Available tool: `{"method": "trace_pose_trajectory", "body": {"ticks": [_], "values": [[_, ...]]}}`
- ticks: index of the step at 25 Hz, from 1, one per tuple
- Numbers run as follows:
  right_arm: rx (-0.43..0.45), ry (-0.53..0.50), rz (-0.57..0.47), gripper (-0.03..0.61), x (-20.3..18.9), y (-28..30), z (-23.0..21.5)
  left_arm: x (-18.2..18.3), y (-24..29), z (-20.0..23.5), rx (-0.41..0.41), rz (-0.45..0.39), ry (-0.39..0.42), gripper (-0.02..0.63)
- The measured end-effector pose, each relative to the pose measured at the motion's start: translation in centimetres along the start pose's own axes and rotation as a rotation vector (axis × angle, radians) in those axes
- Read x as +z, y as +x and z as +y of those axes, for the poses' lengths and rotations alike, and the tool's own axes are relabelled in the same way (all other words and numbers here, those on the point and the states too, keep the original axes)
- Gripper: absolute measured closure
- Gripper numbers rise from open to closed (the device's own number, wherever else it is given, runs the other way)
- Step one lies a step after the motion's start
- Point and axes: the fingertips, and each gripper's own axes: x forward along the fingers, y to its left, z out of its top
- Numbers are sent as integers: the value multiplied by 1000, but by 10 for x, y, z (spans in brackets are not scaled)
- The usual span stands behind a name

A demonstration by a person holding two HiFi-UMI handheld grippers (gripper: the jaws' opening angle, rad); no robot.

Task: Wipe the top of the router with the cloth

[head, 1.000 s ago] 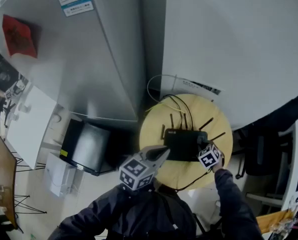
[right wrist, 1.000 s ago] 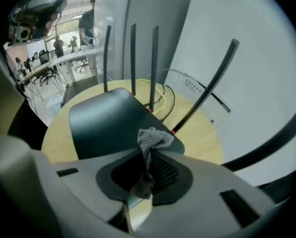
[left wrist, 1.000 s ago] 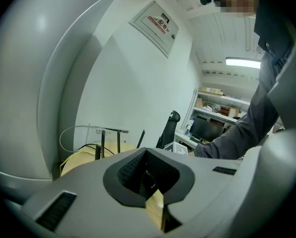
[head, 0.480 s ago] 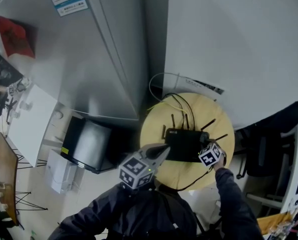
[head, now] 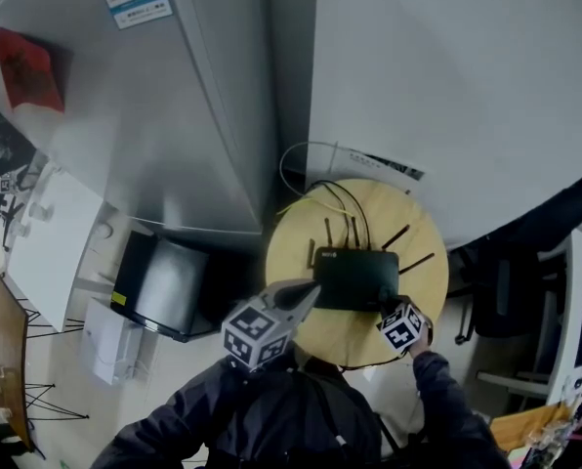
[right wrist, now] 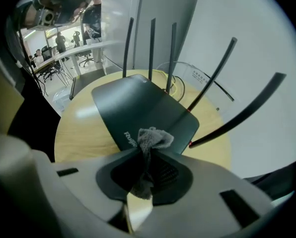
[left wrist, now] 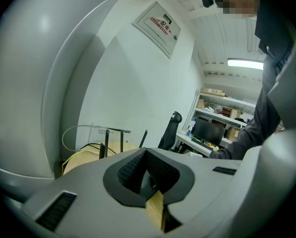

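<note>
— Where is the flat black router [head: 357,277]?
— It lies on the round pale wooden table [head: 296,252], with its antennas upright.
— And the right gripper [right wrist: 147,157]?
— Its jaws are clamped on a small grey cloth [right wrist: 154,138], bunched over the router's near edge.
— The left gripper [left wrist: 146,157]?
— Its jaws are together with nothing between them, just beside the router.

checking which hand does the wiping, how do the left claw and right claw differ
The right claw is shut on the grey cloth; the left claw is shut on nothing. The right claw is at the router's near right corner; the left claw is at its near left corner. Both are closed.
</note>
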Motion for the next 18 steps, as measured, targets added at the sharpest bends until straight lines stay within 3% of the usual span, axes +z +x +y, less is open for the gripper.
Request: {"method": "trace_pose_trajectory", "body": {"ticks": [7,14,18], "values": [[-2,-104,-33,508,23,-10,9,-2,-24,9,43,-20,-11,612],[92,-368,-145,508,140,-13,64,-1,-60,31,122,-101,-47,614],[128,-529,-137,508,198,-9,93,-1,-85,47,172,-145,-70,613]]}}
